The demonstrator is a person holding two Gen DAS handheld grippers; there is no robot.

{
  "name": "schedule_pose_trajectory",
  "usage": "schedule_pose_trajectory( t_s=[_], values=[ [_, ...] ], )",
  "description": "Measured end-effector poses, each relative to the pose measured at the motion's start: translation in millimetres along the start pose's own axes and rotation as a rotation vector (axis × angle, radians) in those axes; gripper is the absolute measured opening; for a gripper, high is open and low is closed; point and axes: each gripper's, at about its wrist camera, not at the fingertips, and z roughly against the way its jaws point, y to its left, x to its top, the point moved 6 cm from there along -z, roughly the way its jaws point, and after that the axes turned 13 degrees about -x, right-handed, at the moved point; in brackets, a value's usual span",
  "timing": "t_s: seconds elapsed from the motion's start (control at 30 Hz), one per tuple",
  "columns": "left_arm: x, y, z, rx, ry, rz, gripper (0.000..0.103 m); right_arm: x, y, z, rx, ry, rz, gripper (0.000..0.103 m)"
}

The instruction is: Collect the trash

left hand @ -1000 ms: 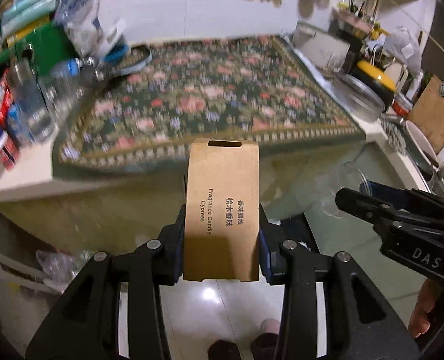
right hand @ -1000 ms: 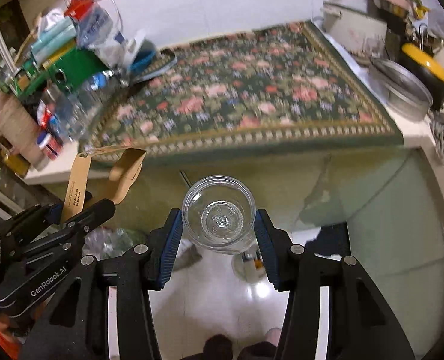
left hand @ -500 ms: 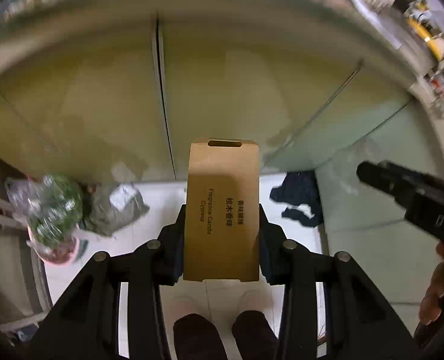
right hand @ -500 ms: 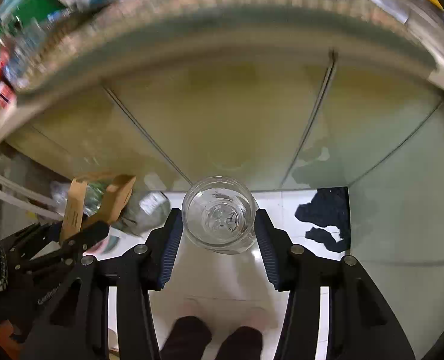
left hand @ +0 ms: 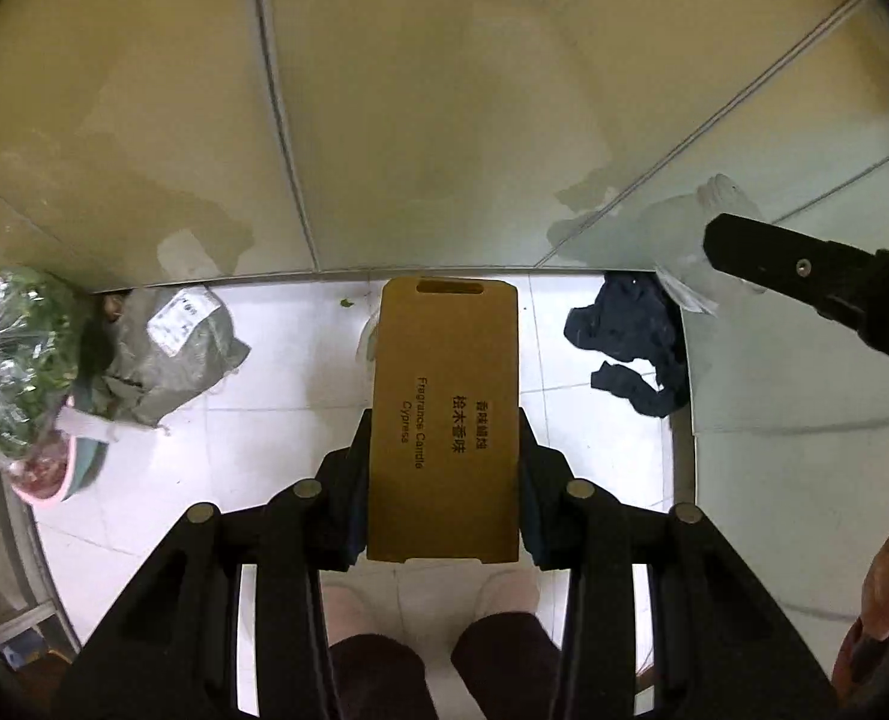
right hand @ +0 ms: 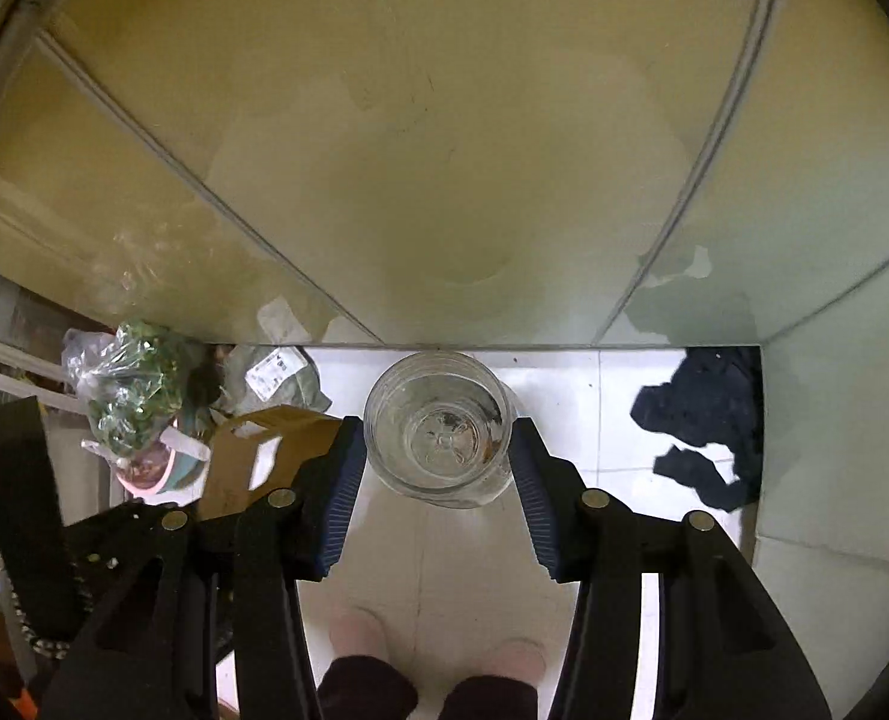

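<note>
light, stiff cardboard box (left hand: pixel 444 420) is pinched by the left gripper (left hand: pixel 444 468) at its sides; fragile, slippery glass jar (right hand: pixel 438 429) is clamped in the right gripper (right hand: pixel 438 468)

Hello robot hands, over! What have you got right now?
Left gripper shut on brown candle box. Right gripper shut on clear cup. Both over white floor; dark cloth and green bag lie below.

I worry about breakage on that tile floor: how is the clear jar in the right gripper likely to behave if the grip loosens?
The clear jar looks like glass, so probably slick against the right gripper and prone to slipping. It seems nearly empty, so likely light. Dropped onto the white tile floor, it could well crack or roll away.
</note>
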Motion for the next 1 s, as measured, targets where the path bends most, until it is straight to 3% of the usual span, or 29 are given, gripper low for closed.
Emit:
schedule_pose_trajectory(
  t_s=[0.17, 0.23, 0.37, 0.57, 0.73, 0.9, 1.0],
  values=[
    [19, 0, -16, -0.026, -0.047, -0.032, 0.04, 8, 4, -9, 0.033, -0.038, 0.019, 0.047],
    [22, 4, -20, -0.003, -0.06, -0.036, 0.049, 8, 6, -14, 0.022, -0.038, 0.029, 0.049],
    [18, 7, -23, 0.011, -0.023, -0.022, 0.05, 5, 2, -16, 0.003, -0.026, 0.027, 0.054],
    [18, -9, 20, 0.028, -0.03, -0.018, 0.05, 6, -16, 15, -0.009, -0.009, -0.002, 0.054],
    [29, -53, 113, 0.038, -0.115, -0.045, 0.05, 17, -33, 88, -0.016, -0.049, -0.017, 0.054],
    [35, -117, 237, 0.04, -0.255, -0.092, 0.05, 30, -51, 205, -0.011, -0.169, -0.008, 0.054],
    [31, -157, 321, 0.031, -0.364, -0.118, 0.05, 33, -57, 295, -0.008, -0.289, 0.009, 0.054]
  ],
)
